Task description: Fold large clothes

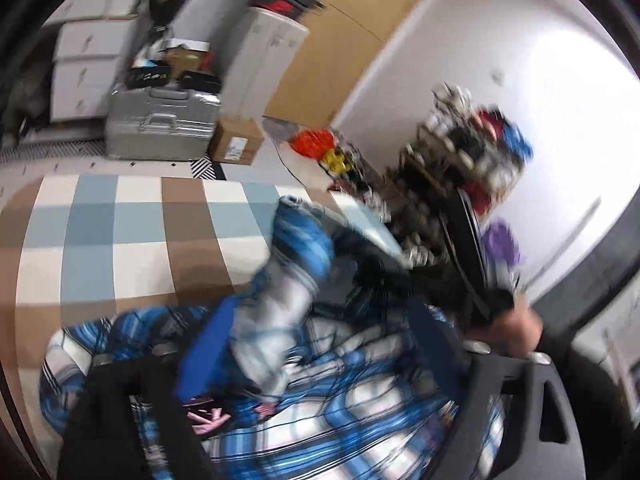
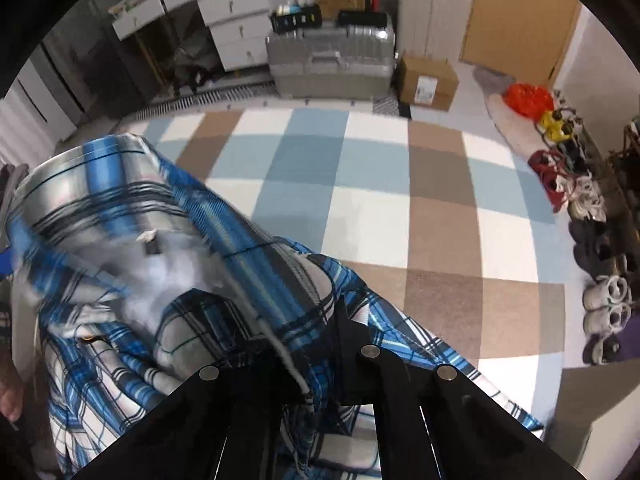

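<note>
A blue, white and black plaid garment (image 2: 132, 264) lies bunched on the chequered floor mat (image 2: 400, 216). In the right wrist view my right gripper (image 2: 316, 364) points steeply down, its black fingers (image 2: 360, 364) shut on a fold of the cloth with a white hem cord running between them. In the blurred left wrist view my left gripper (image 1: 312, 364) stands wide open over the plaid garment (image 1: 320, 408), its fingers (image 1: 120, 412) far apart on either side of the heap. The right gripper (image 1: 476, 288) and the hand (image 1: 516, 332) holding it show at the right.
A silver suitcase (image 2: 332, 64) and a cardboard box (image 2: 428, 80) stand at the mat's far edge, with white drawers (image 2: 236, 28) behind. Several shoes (image 2: 600, 240) and an orange bag (image 2: 528, 98) line the right side. A wooden door (image 2: 516, 16) is at the back right.
</note>
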Tool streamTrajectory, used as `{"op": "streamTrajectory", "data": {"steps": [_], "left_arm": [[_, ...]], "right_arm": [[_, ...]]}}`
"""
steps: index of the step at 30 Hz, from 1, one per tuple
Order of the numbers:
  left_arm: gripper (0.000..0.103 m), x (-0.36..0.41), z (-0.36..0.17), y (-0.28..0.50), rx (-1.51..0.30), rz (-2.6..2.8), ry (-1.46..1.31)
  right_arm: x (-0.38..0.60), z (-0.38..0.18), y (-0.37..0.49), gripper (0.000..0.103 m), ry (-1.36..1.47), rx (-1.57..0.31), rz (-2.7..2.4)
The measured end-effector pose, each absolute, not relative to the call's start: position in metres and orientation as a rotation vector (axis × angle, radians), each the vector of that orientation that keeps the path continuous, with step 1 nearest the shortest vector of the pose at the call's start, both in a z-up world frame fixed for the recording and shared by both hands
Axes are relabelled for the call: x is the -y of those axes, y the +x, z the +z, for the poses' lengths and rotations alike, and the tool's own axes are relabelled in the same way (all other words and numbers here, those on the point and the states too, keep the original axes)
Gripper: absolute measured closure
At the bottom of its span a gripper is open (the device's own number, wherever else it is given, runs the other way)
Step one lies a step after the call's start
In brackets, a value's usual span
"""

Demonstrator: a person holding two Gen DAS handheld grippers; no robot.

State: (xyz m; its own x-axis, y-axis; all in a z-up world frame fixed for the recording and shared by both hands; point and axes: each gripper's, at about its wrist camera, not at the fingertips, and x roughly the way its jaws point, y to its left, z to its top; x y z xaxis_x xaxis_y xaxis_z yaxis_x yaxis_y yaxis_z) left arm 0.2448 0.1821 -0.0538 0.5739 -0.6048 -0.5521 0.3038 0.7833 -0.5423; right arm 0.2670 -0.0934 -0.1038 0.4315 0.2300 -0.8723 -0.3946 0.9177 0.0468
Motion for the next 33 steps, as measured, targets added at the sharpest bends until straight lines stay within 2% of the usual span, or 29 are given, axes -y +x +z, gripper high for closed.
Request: {"op": "streamTrajectory", "data": {"steps": [3, 10, 14, 23, 24, 26, 27, 29, 33], "left_arm": [[0.016, -0.165, -0.046, 0.246, -0.824, -0.512, -0.348], [0.016, -0.105, -0.050, 0.263, -0.900, -0.210, 0.055], [0.016, -0.101, -0.047, 0.269, -0.848, -0.108, 0.071], [0.017, -0.127, -0.069, 0.285, -1.036, -0.129, -0.002], [0.022, -0.130, -0.070, 0.283, -1.049, -0.159, -0.048], [0.064, -0.136, -0.072, 0.281, -1.093, -0.185, -0.106], [0.097, -0.137, -0.075, 0.280, -1.129, -0.188, -0.124], [0.100, -0.141, -0.076, 0.276, -1.157, -0.189, -0.150], [0.100, -0.144, -0.056, 0.266, -1.065, -0.147, -0.128]], "right_arm": [[0.100, -0.088, 0.258, 0.100, -0.135, -0.986, 0.403], [0.108, -0.065, 0.242, 0.100, -0.053, -0.901, 0.450], [0.113, -0.063, 0.233, 0.100, -0.070, -0.881, 0.457], [0.122, -0.060, 0.223, 0.100, -0.057, -0.866, 0.490], [0.122, -0.060, 0.221, 0.100, -0.060, -0.866, 0.492], [0.121, -0.061, 0.219, 0.100, -0.065, -0.865, 0.492], [0.121, -0.060, 0.218, 0.100, -0.070, -0.865, 0.494], [0.121, -0.059, 0.215, 0.100, -0.084, -0.858, 0.487], [0.121, -0.051, 0.212, 0.101, -0.100, -0.841, 0.454]]}}
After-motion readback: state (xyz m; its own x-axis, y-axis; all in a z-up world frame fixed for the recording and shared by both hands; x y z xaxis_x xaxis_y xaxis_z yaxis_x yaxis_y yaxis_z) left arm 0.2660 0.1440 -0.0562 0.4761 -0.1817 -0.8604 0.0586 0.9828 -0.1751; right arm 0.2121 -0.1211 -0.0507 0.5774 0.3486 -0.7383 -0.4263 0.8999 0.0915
